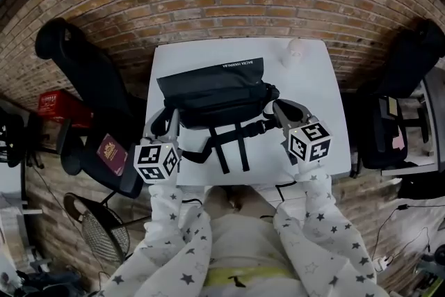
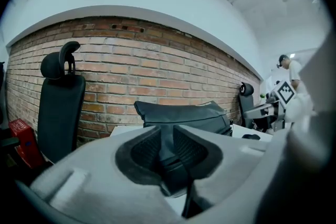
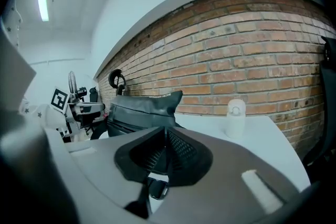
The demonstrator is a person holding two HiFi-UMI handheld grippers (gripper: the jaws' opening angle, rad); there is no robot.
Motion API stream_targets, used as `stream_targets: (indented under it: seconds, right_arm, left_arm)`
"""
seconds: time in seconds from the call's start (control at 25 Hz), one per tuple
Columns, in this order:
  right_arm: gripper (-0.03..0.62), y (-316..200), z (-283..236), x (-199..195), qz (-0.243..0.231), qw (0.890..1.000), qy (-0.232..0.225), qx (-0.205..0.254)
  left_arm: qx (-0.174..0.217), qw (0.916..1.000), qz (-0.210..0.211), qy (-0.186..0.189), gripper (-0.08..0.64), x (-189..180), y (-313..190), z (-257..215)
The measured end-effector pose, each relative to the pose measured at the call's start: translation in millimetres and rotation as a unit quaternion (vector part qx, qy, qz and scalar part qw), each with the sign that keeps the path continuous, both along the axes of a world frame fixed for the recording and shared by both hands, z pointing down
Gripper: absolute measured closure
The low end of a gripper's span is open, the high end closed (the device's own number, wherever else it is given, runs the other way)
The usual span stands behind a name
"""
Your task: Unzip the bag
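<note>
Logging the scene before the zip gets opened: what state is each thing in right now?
Black bag: resting on the white table, looks closed; zip not visible.
Left gripper: shut on the bag's left strap.
Right gripper: shut on the buckled right strap.
White bottle: upright, capped.
Passport: closed, on the chair seat.

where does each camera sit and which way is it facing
Head view: on the person's head, looking steeply down at the table, bag, left tool, right tool and starred sleeves.
Left gripper view: on the left tool, looking along its jaws, closed on the left strap, toward the brick wall.
Right gripper view: on the right tool, along its jaws, on the right strap, toward bag and white bottle.
Shared: both gripper views show the bag and the opposite tool.
</note>
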State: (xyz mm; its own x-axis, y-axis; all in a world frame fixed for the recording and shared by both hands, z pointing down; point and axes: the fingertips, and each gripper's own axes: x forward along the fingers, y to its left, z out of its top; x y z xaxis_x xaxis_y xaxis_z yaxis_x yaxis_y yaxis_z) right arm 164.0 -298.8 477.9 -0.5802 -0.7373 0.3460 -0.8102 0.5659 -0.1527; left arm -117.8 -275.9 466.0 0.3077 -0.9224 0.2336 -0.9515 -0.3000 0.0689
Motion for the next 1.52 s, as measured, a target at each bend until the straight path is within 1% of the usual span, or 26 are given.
stream_targets:
  seconds: [0.08,0.16,0.24,0.48,0.64,0.72,0.84,1.08,1.32,1.52]
  right_arm:
    - [0.583,3.1,-6.9,-4.4,-0.006,1.0,-0.006,0.014]
    - [0.583,4.8,-15.5,-8.5,-0.011,0.999,-0.017,0.027]
    - [0.583,5.5,-25.6,-12.0,-0.011,0.999,-0.032,0.039]
    - [0.584,12.0,-60.3,-26.2,-0.01,0.994,-0.075,0.08]
    - [0.584,13.5,-87.5,-32.8,-0.004,0.989,-0.104,0.108]
    - [0.584,14.1,-97.3,-33.8,-0.001,0.986,-0.115,0.119]
    - [0.584,13.6,-109.8,-33.9,0.006,0.983,-0.124,0.136]
    - [0.584,10.7,-128.3,-31.8,0.018,0.977,-0.138,0.161]
    - [0.584,10.8,-136.8,-28.9,0.026,0.975,-0.137,0.174]
    - [0.584,10.2,-137.4,-27.6,0.036,0.974,-0.138,0.177]
  left_arm:
    - [0.002,1.0,0.004,0.003,0.515,5.9,4.5,-3.9]
    - [0.004,0.9999,0.008,0.008,0.547,10.8,8.7,-8.9]
    - [0.006,0.9998,0.013,0.011,0.56,14.5,12.8,-15.0]
    - [0.011,0.9993,0.032,0.017,0.561,19.8,20.7,-34.0]
    - [0.025,0.9985,0.044,0.022,0.561,22.7,17.9,-52.1]
    - [0.032,0.9983,0.045,0.019,0.561,22.6,17.3,-59.3]
    - [0.042,0.9979,0.048,0.014,0.561,21.7,16.5,-68.7]
    - [0.059,0.9974,0.037,0.02,0.561,12.6,14.3,-83.6]
    - [0.076,0.9967,0.021,0.021,0.561,2.3,13.9,-92.7]
    - [0.086,0.996,0.017,0.019,0.561,-1.2,11.8,-98.4]
